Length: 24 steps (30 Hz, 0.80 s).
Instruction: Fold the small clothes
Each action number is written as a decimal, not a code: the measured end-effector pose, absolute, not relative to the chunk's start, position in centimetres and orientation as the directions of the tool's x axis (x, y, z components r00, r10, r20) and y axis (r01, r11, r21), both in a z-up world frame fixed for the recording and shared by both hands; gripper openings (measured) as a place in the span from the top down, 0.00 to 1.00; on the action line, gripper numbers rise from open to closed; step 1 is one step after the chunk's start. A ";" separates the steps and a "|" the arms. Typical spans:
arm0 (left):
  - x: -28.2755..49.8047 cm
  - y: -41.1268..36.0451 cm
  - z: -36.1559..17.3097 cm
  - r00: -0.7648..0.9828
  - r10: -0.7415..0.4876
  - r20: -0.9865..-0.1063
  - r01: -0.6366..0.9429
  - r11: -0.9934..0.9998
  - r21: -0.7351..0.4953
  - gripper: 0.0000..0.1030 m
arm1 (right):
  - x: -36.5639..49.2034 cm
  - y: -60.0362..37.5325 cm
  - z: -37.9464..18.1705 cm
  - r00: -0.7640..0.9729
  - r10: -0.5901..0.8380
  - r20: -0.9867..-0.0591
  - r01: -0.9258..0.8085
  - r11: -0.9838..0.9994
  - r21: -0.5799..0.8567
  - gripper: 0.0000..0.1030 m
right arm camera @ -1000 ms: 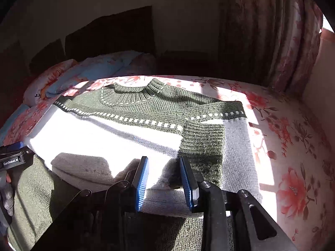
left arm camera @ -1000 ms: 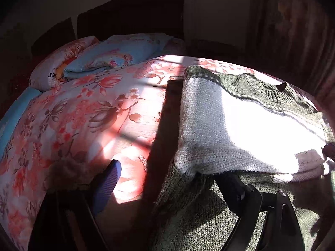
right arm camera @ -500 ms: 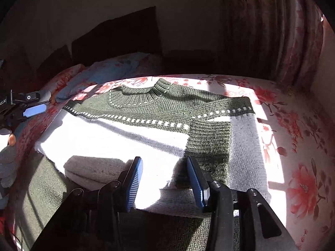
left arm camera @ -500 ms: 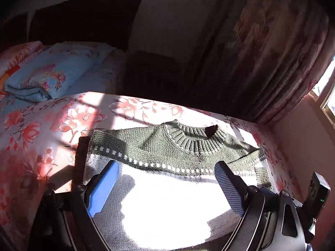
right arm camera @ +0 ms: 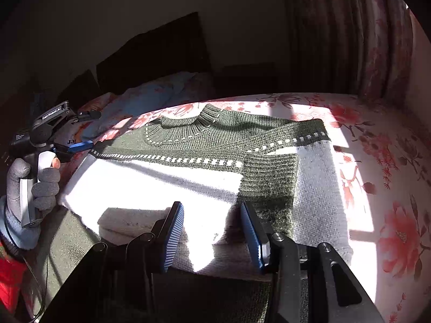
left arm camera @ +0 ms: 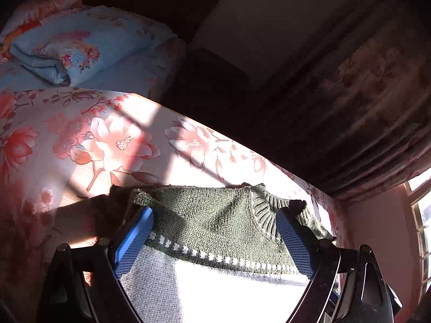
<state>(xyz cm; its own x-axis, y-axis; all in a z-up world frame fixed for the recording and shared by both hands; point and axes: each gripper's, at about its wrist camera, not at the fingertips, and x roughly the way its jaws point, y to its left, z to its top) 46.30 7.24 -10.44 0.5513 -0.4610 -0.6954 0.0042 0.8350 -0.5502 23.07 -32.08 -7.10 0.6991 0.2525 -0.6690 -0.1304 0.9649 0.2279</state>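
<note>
Sweater (right arm camera: 194, 161) lay flat on floral bedspread (right arm camera: 377, 177), sleeves folded in, mid-fold. Left gripper (left arm camera: 212, 242) wide open, empty, shoulder between its fingers. Right gripper (right arm camera: 212, 231) open, empty, over near hem. Next probably: pinch shoulder and hem, fold across.

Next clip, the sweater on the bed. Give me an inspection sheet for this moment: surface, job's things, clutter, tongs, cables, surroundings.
Surface: bed with floral sheet, partly sunlit.
Job's things: green and white knit sweater lying flat, collar away from the right camera, one sleeve folded across the body, lower part doubled up.
Clutter: folded blue floral quilt and a pillow at the head end.
Tongs: left tongs open, over the sweater's shoulder area; right tongs open, at the near folded edge; neither grips cloth.
Cables: a thin dark cable hangs below the gloved hand.
Surroundings: dark headboard, floral curtain, window.
</note>
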 end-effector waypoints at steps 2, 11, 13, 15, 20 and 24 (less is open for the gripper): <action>46.7 6.8 -10.7 0.560 -0.417 -0.716 0.012 0.868 -0.496 0.00 | 23.1 -32.1 -7.1 0.699 0.254 -0.669 -0.131 0.964 0.230 0.56; 45.1 2.5 -8.3 0.579 -0.392 -0.715 0.077 0.899 -0.431 0.00 | 23.1 -32.1 -7.1 0.700 0.252 -0.669 -0.129 0.965 0.228 0.56; 46.1 0.8 -9.6 0.530 -0.323 -0.784 0.076 0.939 -0.335 0.00 | 23.1 -32.1 -7.1 0.700 0.252 -0.669 -0.129 0.965 0.228 0.56; 46.9 -0.1 -11.4 0.495 -0.228 -0.838 0.058 0.972 -0.230 0.00 | 23.2 -32.1 -7.0 0.699 0.255 -0.668 -0.130 0.964 0.232 0.56; 46.6 -3.2 -9.9 0.523 -0.175 -0.834 0.050 0.983 -0.175 0.00 | 23.0 -32.0 -7.0 0.701 0.252 -0.667 -0.129 0.965 0.229 0.56; 46.2 -11.4 -7.7 0.565 -0.193 -0.802 0.251 0.966 -0.056 0.00 | 23.0 -31.9 -7.0 0.702 0.252 -0.667 -0.130 0.965 0.228 0.56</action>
<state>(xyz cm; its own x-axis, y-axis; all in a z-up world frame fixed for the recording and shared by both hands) 46.19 -11.43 -7.66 0.5647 -0.1934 -0.8023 0.2508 0.9664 -0.0564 23.00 -31.94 -6.97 0.7017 0.2516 -0.6666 -0.1295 0.9650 0.2279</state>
